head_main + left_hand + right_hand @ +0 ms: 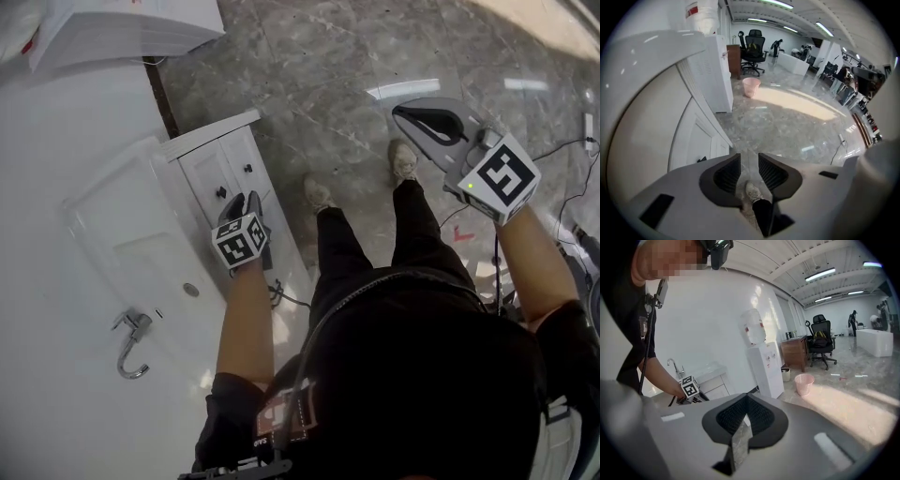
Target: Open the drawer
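A white vanity cabinet [214, 159] stands at the left of the head view, its panelled fronts facing the floor side. Two small black knobs [222, 192] show on those fronts. My left gripper [240, 202] points down just in front of them, close to the lower knob. Its jaws are open with a narrow gap, and only floor and a shoe show between them [749, 161]. In the left gripper view one black knob [701, 159] sits left of the jaws. My right gripper [397, 111] hangs over the floor at the right, shut and empty [746, 397].
A sink basin [141, 244] with a chrome tap [131, 342] tops the cabinet. The person's feet [319, 192] stand right beside the cabinet front. Cables [562, 150] lie on the floor at the right. A water dispenser [764, 366], a pink bin [804, 383] and an office chair [754, 47] stand farther off.
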{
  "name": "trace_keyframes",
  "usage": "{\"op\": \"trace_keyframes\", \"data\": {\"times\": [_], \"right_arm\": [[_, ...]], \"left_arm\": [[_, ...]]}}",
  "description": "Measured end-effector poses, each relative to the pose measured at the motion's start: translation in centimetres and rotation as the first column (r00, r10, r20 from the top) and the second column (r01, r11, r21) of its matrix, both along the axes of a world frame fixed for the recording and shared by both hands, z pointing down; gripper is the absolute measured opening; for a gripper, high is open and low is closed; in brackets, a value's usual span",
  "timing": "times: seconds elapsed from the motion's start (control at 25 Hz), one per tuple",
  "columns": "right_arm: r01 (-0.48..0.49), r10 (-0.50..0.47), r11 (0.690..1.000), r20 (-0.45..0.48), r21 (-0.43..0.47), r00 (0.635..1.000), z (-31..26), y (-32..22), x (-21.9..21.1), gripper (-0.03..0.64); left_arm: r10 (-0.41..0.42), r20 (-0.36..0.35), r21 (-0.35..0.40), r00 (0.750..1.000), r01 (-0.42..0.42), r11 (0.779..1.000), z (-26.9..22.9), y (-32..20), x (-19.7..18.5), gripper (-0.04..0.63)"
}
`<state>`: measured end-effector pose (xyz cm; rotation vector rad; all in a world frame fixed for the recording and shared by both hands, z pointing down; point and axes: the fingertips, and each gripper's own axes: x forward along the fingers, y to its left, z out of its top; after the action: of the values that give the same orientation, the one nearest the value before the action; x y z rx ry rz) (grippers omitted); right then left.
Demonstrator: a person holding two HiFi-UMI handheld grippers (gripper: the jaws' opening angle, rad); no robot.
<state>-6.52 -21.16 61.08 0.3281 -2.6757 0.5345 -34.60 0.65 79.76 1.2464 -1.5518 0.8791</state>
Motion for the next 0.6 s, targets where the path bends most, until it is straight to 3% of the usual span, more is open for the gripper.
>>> {"op": "trace_keyframes", "data": {"times": [0.2,0.36,0.6], "right_arm": [[-0.007,0.007,0.999,-0.003,-0.048,1.0,3.6,0.6,0.9,-0.003],[-0.016,0.016,0.997,-0.005,-0.081,1.0,5.6,1.0,1.6,-0.003],[-0.019,0.018,0.993,-0.012,-0.12,1.0,7.4,1.5,2.3,-0.003]], "left_arm": [[-0.067,0.122,-0.076,0.99,0.076,0.994,3.3,0.4,-3.2,0.197],[-0.119,0.23,-0.112,0.966,0.147,0.983,5.1,0.4,-5.9,0.278],[-0.133,0.309,-0.195,0.942,0.2,0.96,7.8,2.0,-8.7,0.308]]}}
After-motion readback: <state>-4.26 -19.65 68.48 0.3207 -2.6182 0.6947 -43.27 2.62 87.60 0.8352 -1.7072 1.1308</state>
